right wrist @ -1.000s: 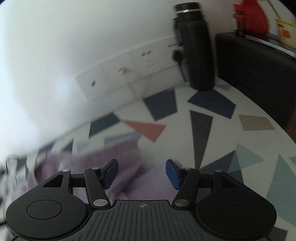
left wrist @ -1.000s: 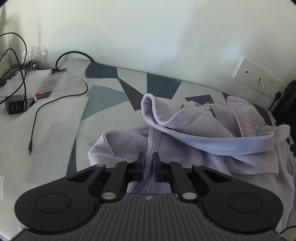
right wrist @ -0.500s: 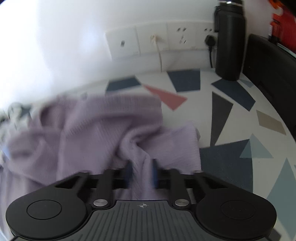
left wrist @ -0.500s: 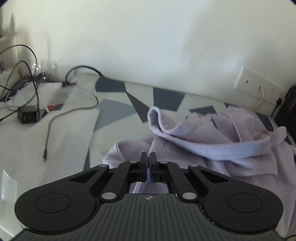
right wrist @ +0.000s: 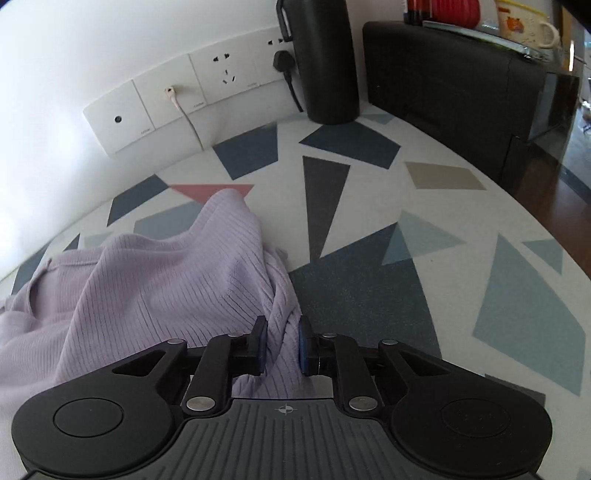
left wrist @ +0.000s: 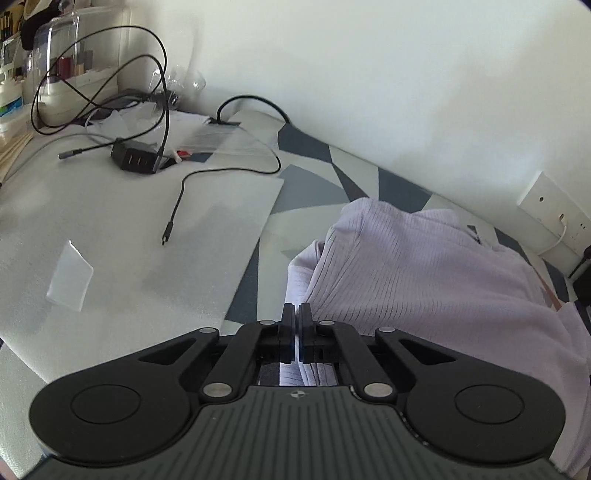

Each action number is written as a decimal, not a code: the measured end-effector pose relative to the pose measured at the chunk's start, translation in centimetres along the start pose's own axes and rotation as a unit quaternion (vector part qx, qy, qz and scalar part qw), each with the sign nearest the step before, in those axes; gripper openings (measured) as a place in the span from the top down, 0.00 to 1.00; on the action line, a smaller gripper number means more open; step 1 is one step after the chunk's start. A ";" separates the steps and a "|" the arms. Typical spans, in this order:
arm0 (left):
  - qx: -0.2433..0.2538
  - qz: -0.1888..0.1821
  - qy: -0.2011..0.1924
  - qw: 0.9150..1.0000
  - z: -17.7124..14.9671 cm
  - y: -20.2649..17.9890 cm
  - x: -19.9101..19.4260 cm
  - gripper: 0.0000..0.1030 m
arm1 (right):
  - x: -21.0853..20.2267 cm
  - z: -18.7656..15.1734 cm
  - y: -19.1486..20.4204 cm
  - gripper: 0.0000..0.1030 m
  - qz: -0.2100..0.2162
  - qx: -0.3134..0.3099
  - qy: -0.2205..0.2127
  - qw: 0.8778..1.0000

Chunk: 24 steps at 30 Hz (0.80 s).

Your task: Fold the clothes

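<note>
The lilac ribbed garment (right wrist: 155, 291) lies bunched on the patterned desk (right wrist: 424, 206), near the wall sockets (right wrist: 177, 96). Left gripper (left wrist: 296, 314) and right gripper (right wrist: 279, 328) each have jaws pinching its cloth. Judging by this, a fold or spread is underway; next calls for lifting both edges evenly.

Count: 1 lilac garment (left wrist: 424, 273), 2 grippers, left gripper (left wrist: 296, 314) and right gripper (right wrist: 279, 328); 1 black charger block (left wrist: 136, 159) far left; 1 black flask (right wrist: 325, 62) far right; 4 wall socket plates (right wrist: 221, 75); 1 mug (right wrist: 524, 22) far right; black cables at far left tangled, count uncertain
</note>
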State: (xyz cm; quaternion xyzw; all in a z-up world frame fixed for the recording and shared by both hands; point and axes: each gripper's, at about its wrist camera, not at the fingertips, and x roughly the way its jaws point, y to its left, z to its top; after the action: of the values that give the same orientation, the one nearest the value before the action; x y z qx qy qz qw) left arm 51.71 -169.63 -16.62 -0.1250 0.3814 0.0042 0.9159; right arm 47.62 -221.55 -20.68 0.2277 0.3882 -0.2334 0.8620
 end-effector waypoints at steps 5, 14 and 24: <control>-0.021 0.000 0.021 1.000 -1.3 0.9 -0.1 0.98 | -1.4 1.4 0.6 0.62 -0.010 0.006 -0.010 1.000; -0.038 -0.028 -0.015 0.999 -1.3 0.2 -5.4 0.99 | -4.5 4.0 4.1 0.58 0.075 -0.029 -0.044 0.996; -0.047 -0.081 0.008 0.996 -4.0 3.0 -4.7 0.41 | -2.5 1.7 5.8 0.58 0.085 -0.048 0.018 0.995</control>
State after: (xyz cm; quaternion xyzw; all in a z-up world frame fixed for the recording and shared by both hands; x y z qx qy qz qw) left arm 45.27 -167.21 -16.71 -0.1982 0.3765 -0.0528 0.9034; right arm 50.53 -217.40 -16.50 0.2224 0.3940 -0.1367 0.8813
